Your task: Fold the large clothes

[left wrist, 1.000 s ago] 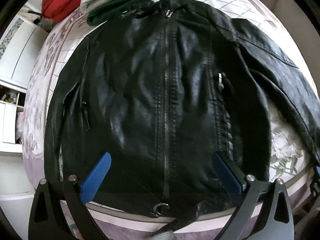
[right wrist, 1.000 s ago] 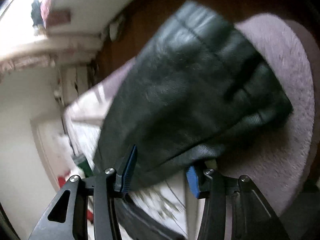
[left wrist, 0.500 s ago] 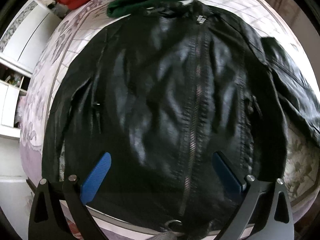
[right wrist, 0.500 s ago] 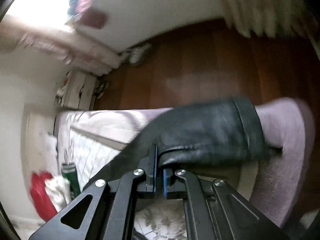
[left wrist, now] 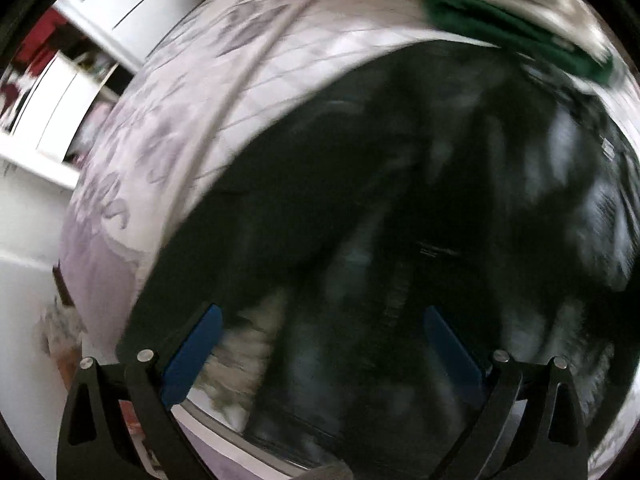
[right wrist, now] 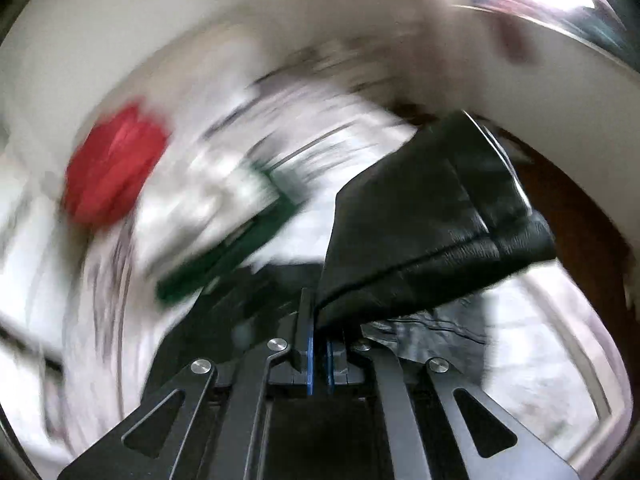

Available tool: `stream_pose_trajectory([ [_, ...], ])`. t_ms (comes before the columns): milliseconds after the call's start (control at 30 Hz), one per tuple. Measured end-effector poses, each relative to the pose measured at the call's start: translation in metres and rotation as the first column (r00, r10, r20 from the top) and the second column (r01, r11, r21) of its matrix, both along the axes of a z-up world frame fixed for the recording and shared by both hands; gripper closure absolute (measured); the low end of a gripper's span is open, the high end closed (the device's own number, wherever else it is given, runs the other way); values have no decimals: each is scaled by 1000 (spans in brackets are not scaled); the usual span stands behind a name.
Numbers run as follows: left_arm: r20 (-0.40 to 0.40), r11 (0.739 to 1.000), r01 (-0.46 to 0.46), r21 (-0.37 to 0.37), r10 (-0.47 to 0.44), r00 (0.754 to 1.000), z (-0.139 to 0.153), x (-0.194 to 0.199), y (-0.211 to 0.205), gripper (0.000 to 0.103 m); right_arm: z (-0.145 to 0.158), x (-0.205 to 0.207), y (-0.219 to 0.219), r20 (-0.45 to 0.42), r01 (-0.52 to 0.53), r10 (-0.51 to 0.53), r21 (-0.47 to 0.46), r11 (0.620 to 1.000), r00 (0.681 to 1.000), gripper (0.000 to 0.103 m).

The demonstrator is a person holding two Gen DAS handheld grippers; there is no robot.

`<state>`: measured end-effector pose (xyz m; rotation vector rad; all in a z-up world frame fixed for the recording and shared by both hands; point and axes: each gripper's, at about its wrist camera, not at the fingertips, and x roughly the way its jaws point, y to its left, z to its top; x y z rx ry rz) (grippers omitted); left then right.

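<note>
A black leather jacket [left wrist: 400, 220] lies spread on the bed, front up, blurred in the left wrist view. My left gripper [left wrist: 320, 344] is open and empty, low over the jacket's left side near its hem. My right gripper [right wrist: 319, 354] is shut on the jacket's sleeve cuff [right wrist: 432, 220] and holds it lifted above the bed; the rest of the jacket [right wrist: 424, 328] lies below it.
The bed has a white and lilac flowered cover [left wrist: 180, 128]. Folded green and white clothes [left wrist: 500, 28] and a red item [right wrist: 116, 168] lie at the head of the bed. White cabinets [left wrist: 80, 92] stand at the left. Brown wood floor [right wrist: 568, 200] lies beyond the bed.
My right gripper has swung with the sleeve from over the bed's edge towards the jacket's body. My left gripper has moved down and left over the jacket. Both views are motion-blurred.
</note>
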<state>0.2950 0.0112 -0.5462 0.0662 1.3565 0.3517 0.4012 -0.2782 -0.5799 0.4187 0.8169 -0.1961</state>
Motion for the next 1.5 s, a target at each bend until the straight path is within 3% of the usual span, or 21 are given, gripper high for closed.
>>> stream_pose_trajectory([
  [100, -8, 998, -61, -1, 61, 998, -9, 2, 38, 0, -44, 46, 105, -100, -246, 237, -90, 965, 966, 99],
  [200, -17, 996, -86, 4, 86, 996, -17, 0, 61, 0, -113, 66, 201, -279, -471, 417, -166, 866, 865, 99],
  [267, -20, 996, -87, -2, 87, 996, -20, -2, 67, 0, -146, 65, 232, -378, -539, 452, -167, 825, 808, 98],
  [333, -20, 997, -79, -8, 78, 997, -18, -2, 69, 0, -161, 60, 239, -428, -554, 472, -84, 828, 771, 85],
  [433, -13, 998, -50, -36, 49, 999, -12, -3, 69, 0, -140, 38, 206, -384, -481, 480, 101, 871, 789, 60],
  [467, -11, 998, -30, -47, 30, 1000, -7, -2, 64, 0, -129, 27, 189, -361, -438, 461, 150, 887, 811, 44],
  [500, -8, 998, -18, -52, 18, 1000, -4, 0, 61, 0, -114, 7, 160, -337, -365, 409, 189, 912, 848, 38],
  [600, 13, 999, 16, -49, -16, 1000, 6, 6, 44, 0, -100, -34, 83, -381, -162, 215, 166, 973, 899, 37],
  [700, 22, 999, 37, -38, -36, 999, 8, 16, 22, 0, -122, -60, 22, -498, -45, 90, 102, 994, 862, 37],
  [800, 24, 999, 34, -18, -34, 999, 5, 24, 3, 0, -162, -73, -26, -584, -49, 99, 100, 994, 806, 43],
  [833, 21, 1000, 25, -14, -24, 999, 2, 26, -2, 0, -168, -73, -33, -583, -76, 115, 90, 993, 805, 48],
  [867, 12, 1000, 8, -14, -8, 1000, -3, 27, -8, 0, -167, -75, -43, -564, -79, 97, 57, 995, 820, 63],
  [900, 5, 1000, -6, -12, 6, 1000, -8, 28, -11, 0, -161, -81, -57, -527, -31, 59, 61, 998, 848, 65],
  [967, -11, 1000, -30, -2, 30, 999, -20, 29, -16, 0, -155, -96, -87, -487, 89, -25, 108, 990, 873, 65],
  [1033, -40, 998, -60, 4, 60, 997, -34, 28, -19, 0, -160, -109, -107, -494, 157, -74, 128, 979, 866, 65],
  [1133, -76, 991, -129, -32, 127, 989, -44, 22, -11, 0, -167, -128, -124, -532, 160, -22, 215, 963, 846, 63],
  [1200, -56, 983, -172, -63, 169, 984, -36, 14, 0, 0, -155, -145, -127, -522, 113, 9, 201, 973, 853, 51],
  [1300, -30, 963, -246, -111, 245, 969, -19, -8, 28, 0, -136, -155, -96, -501, 12, 83, 183, 983, 861, 46],
  [1367, -37, 929, -337, -153, 335, 941, -11, -30, 60, 0, -124, -155, -66, -493, -65, 147, 179, 982, 858, 45],
  [1433, -56, 883, -431, -185, 429, 902, -9, -52, 90, 0, -117, -161, -32, -487, -128, 208, 191, 973, 848, 39],
  [1500, -81, 807, -542, -235, 539, 838, -11, -80, 125, 0, -120, -168, -2, -495, -180, 260, 204, 962, 829, 35],
])
